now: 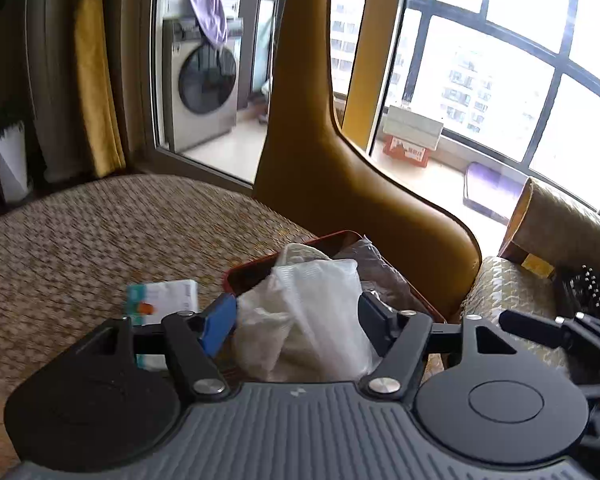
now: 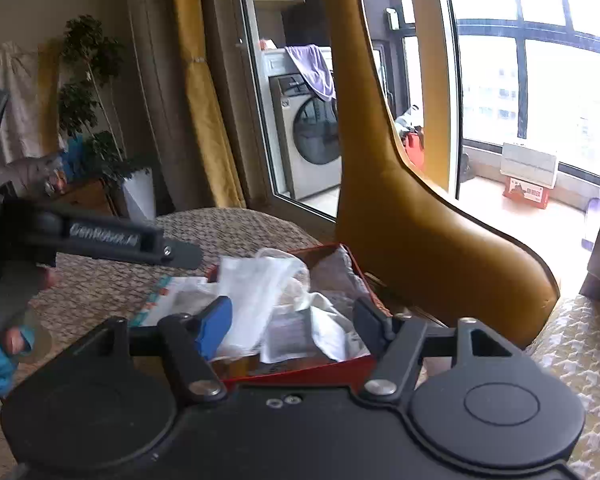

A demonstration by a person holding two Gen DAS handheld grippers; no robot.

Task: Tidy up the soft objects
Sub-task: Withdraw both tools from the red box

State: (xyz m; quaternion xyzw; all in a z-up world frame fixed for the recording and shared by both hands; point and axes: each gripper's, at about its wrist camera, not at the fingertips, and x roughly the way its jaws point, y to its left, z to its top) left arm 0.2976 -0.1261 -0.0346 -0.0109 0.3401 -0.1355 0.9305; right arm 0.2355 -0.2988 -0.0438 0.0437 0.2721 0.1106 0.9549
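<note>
Both my tongs stand well apart at the tips and grip nothing. Through the left wrist camera, my left gripper (image 1: pixel 298 316) hangs over a white plastic bag (image 1: pixel 304 312) that sits in the red box (image 1: pixel 236 276) on the woven tablecloth (image 1: pixel 80 232); the bag looks to lie between the pads without being pinched, though blur makes that uncertain. A small tissue pack (image 1: pixel 166 300) lies just beside the box. Through the right wrist camera, my right gripper (image 2: pixel 292 322) hovers above the same box (image 2: pixel 324 370), heaped with bags (image 2: pixel 256 280) and soft packets (image 2: pixel 320 332).
</note>
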